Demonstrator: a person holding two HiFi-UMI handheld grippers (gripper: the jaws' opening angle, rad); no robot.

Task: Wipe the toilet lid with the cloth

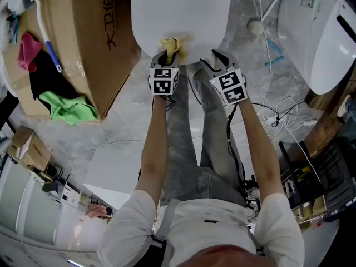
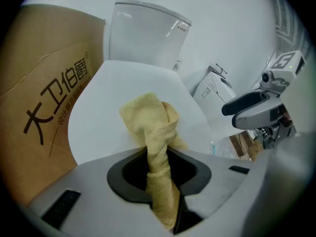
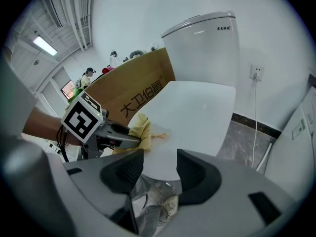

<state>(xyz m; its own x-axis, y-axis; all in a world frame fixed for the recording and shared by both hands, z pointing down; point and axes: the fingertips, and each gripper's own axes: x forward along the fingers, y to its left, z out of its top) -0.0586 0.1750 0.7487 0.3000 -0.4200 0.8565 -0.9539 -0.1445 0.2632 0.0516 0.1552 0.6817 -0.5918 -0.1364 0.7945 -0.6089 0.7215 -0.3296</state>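
Cloth (image 2: pixel 153 132) of yellow terry, twisted into a rope and pinched tight between the jaws of the left gripper (image 2: pixel 160 164) — tail end lost below, in the dark throat of the jaws. Bunched free end pressed on the white toilet lid (image 2: pixel 113 98), near its front edge, straight ahead of the jaw tips.

From the head view, only the front part of the lid in frame. Far end and tank cut off by the top of the frame, left jaw tips largely covered by the wad of cloth. Tank (image 3: pixel 202 43) plain in both gripper views, upright behind the closed lid.

Right gripper (image 3: pixel 160 164) just beside the left one at the lid's front rim, jaws spread with nothing between them — only the lid's edge and grey floor (image 3: pixel 247 137) through the gap. Clear of the cloth. Hard to tell whether its tips touch the lid.

Cardboard box (image 1: pixel 83 43) with printed characters close on the lid's left, its far side out of frame. Green rag (image 1: pixel 69 107) and pink rag (image 1: pixel 28 49) beside it, with whatever lies under them unclear. Second white toilet (image 1: pixel 317 32) at the right, partly cut off.
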